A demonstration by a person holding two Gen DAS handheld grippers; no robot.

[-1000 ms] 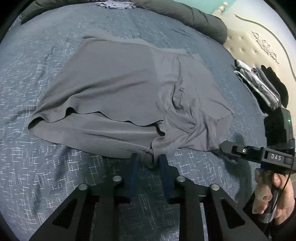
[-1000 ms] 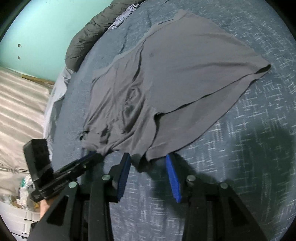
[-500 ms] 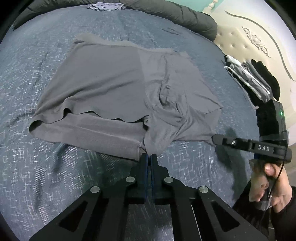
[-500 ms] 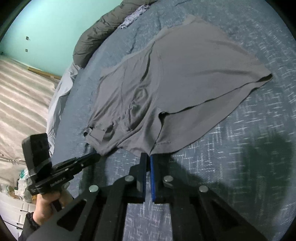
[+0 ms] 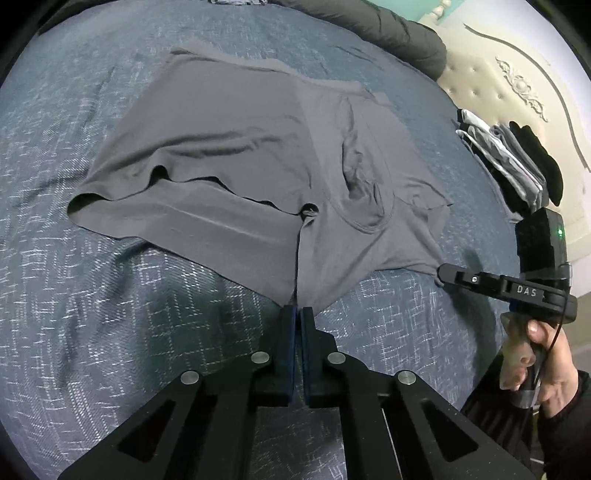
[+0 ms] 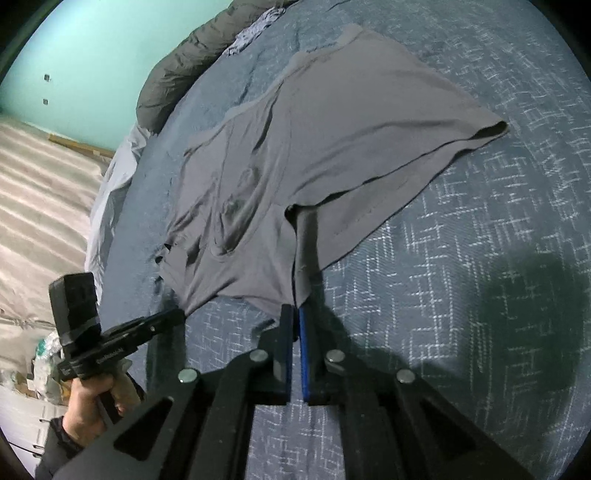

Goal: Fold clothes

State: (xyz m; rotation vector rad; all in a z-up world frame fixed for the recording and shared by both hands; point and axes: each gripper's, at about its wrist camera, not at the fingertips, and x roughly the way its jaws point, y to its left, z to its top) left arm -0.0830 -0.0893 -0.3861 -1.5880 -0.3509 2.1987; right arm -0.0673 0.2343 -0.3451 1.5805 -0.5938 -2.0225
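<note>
Blue-grey patterned bedspread (image 5: 110, 314) fills pretty much both views, with a mint green wall (image 6: 92, 44) behind and a cream tufted headboard (image 5: 491, 85) off to one side. Lying flat in the middle of the bed is the grey pair of boxer briefs (image 5: 229, 162), waistband on the far side, leg openings toward the cameras. Around it: a rolled dark grey duvet (image 5: 399, 40) along the far edge, a small bluish crumpled garment (image 6: 255, 31) next to that, and a stack of folded clothes (image 5: 513, 162) in black, grey and white by the headboard, well apart from the briefs. Nothing lies between the grippers and the cloth. The left gripper (image 5: 297, 312) has its blue pads pressed together on the near hem at the crotch, and the fabric pulls up in a taut ridge toward it. The right gripper (image 6: 295, 310) is pinched on that near hem too, in its own view, with a strip of cloth lifted toward it. Only readable text is "DAS" on the side of the right gripper as seen from the left camera; the lettering on the other one is too blurry. Versus a second ago both sets of fingers were spread apart around the hem, now they're clamped and the hem is tugged slightly up and toward the person.
</note>
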